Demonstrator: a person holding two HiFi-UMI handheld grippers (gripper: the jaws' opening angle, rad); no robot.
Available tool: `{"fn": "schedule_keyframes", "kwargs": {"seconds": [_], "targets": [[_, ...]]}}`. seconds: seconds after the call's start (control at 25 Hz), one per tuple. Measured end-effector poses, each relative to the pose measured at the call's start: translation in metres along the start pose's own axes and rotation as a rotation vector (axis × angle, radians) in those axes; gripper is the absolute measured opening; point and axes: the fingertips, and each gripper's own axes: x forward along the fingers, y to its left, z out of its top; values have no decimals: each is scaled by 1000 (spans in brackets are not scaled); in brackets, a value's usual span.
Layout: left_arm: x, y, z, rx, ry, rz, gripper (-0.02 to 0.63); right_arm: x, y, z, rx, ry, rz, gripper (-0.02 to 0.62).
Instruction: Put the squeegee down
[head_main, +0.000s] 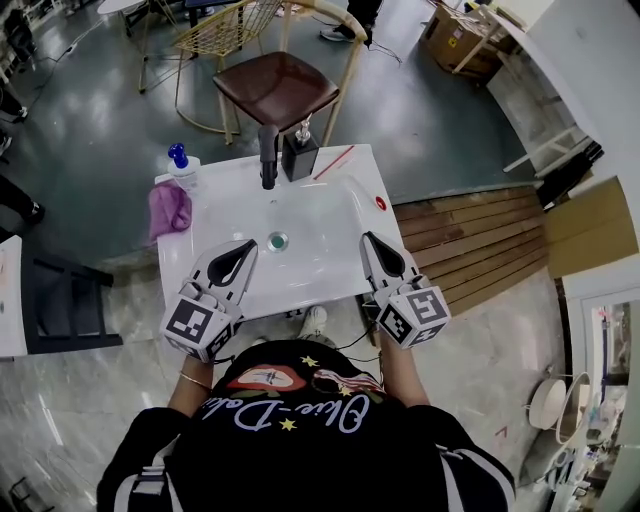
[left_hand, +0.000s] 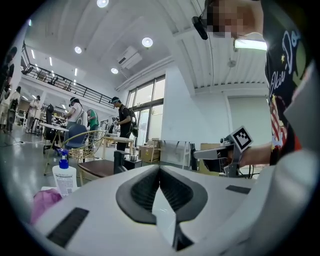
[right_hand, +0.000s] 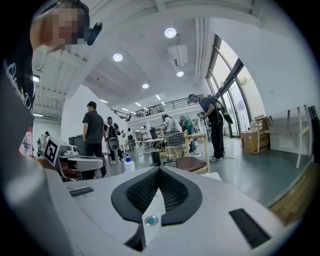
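I held my left hand-held gripper (head_main: 248, 245) and right hand-held gripper (head_main: 367, 238) pressed together, empty, over the sink (head_main: 320, 225). A thin red tool (head_main: 333, 162) lay near the faucet (head_main: 268, 155).

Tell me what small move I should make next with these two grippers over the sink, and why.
Probably just draw both grippers back toward you. The left gripper and right gripper are shut with nothing between their jaws, above the sink, and a thin red tool, likely the squeegee, already lies on its back rim.
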Motion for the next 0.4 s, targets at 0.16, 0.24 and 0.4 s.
{"fn": "schedule_keyframes", "kwargs": {"seconds": [0.16,0.24,0.4], "targets": [[-7,6,-2,1,-12,-2,-3,0,8,-3,-6,5,-7,14],[-11,9,-4,2,-14,-1,-3,0,12,-6,-1,13,-12,14],[-19,10,-8,0,-7,-10,-3,-1,20,-9,6,15,-20,14]]}}
